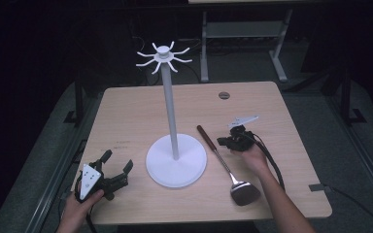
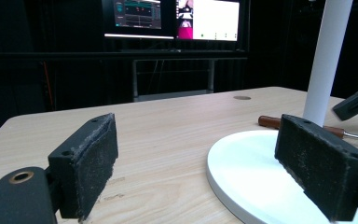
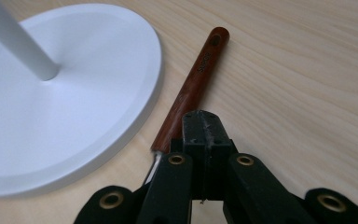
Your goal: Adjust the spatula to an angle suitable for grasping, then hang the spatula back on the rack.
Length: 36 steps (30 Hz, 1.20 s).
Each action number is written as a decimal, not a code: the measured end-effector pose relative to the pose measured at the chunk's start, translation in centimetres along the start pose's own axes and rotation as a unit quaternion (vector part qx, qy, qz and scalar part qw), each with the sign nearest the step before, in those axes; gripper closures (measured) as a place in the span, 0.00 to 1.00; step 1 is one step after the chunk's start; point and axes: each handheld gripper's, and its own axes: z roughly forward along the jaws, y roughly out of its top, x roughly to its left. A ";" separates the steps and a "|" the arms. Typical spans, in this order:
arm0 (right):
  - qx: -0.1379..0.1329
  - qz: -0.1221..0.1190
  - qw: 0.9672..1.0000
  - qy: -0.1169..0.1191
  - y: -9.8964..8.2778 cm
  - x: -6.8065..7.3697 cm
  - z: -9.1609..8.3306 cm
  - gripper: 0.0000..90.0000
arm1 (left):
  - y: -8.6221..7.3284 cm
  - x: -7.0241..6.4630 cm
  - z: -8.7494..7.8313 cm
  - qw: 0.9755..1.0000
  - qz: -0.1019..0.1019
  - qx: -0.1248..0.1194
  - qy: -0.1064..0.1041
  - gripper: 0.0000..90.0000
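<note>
The right gripper [image 1: 225,141] has its jaws pressed together with nothing between them, just above the brown wooden handle of the ladle [image 1: 225,162], which lies on the table [image 1: 126,111] beside the round base of the white stand [image 1: 176,167]. The left gripper [image 1: 117,165] rests at the table's near left corner with its jaws wide apart and empty

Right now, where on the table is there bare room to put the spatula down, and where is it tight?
Free: the far strip of table behind the white stand's base, the far right corner past the grommet hole, and the near edge between both hands. Tight: the gap between base and spatula, where the shut right claw sits. The open left claw crowds the near left.
</note>
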 end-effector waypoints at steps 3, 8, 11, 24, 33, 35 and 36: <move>-0.010 0.006 1.000 -0.001 -0.6 0.6 -1.6 1.00 | 0.0 0.0 0.0 1.000 -0.001 0.001 0.000 0.14; -0.006 0.003 1.000 -0.004 -1.7 1.9 -3.7 1.00 | 0.0 0.0 0.0 1.000 -0.001 0.000 0.001 0.14; -0.006 -0.001 1.000 0.000 -2.5 2.7 -4.6 1.00 | 0.0 0.0 0.0 1.000 -0.001 0.001 0.001 0.14; 0.017 -0.007 1.000 0.020 -5.9 5.9 -6.4 1.00 | 0.0 0.1 0.0 1.000 -0.002 0.000 0.000 0.14; 0.034 -0.015 0.999 0.033 -6.4 7.0 -5.6 1.00 | 0.0 0.1 0.0 1.000 -0.005 -0.001 0.000 0.14; 0.038 -0.014 0.999 0.033 -6.3 7.0 -5.1 1.00 | 0.0 0.1 0.0 1.000 -0.005 -0.001 0.000 0.14; 0.045 -0.018 0.998 0.031 -6.2 7.0 -4.8 1.00 | 0.0 0.1 0.0 1.000 -0.004 0.000 0.000 0.14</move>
